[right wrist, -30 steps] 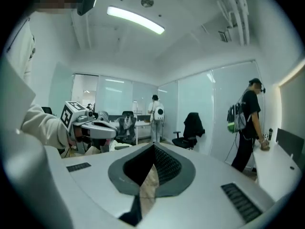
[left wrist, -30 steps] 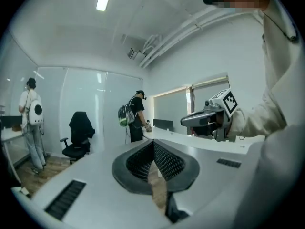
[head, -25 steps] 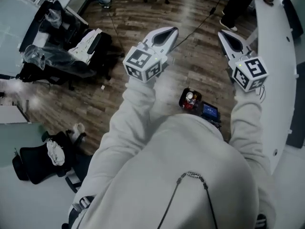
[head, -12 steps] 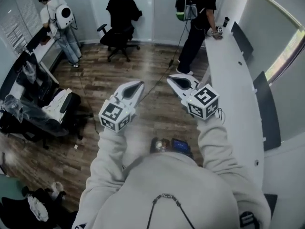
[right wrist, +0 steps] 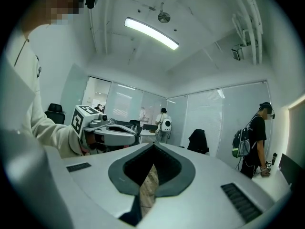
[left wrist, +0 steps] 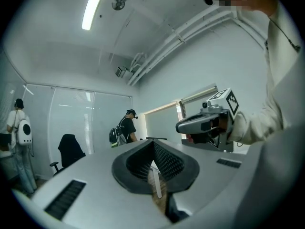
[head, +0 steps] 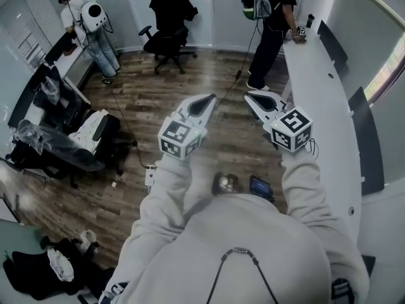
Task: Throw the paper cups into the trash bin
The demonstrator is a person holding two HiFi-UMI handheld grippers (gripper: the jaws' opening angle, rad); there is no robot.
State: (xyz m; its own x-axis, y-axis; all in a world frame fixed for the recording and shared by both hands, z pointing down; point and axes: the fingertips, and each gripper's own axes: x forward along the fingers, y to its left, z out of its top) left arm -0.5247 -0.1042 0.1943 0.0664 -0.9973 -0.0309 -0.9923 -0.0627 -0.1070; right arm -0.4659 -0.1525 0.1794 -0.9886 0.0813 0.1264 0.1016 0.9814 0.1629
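No paper cup or trash bin shows in any view. Held side by side at chest height over the wooden floor (head: 139,106), both grippers point away from me. My left gripper (head: 209,97) is shut with nothing in it; in its own view the jaws meet at the tip (left wrist: 153,143), and the right gripper (left wrist: 206,123) is alongside. My right gripper (head: 251,95) is also shut and empty; its jaws touch at the tip (right wrist: 153,147), with the left gripper (right wrist: 102,128) beside it.
A long white counter (head: 319,100) runs along the right wall, where a person with a backpack (head: 269,5) stands. Another person (head: 88,24) stands far left by a cluttered desk (head: 44,132). A black office chair (head: 168,11) is at the back. Cables lie on the floor.
The head view has swung up from the floor to take in the room. Both grippers stay raised and shut and sit a little further right in the picture than half a second ago.
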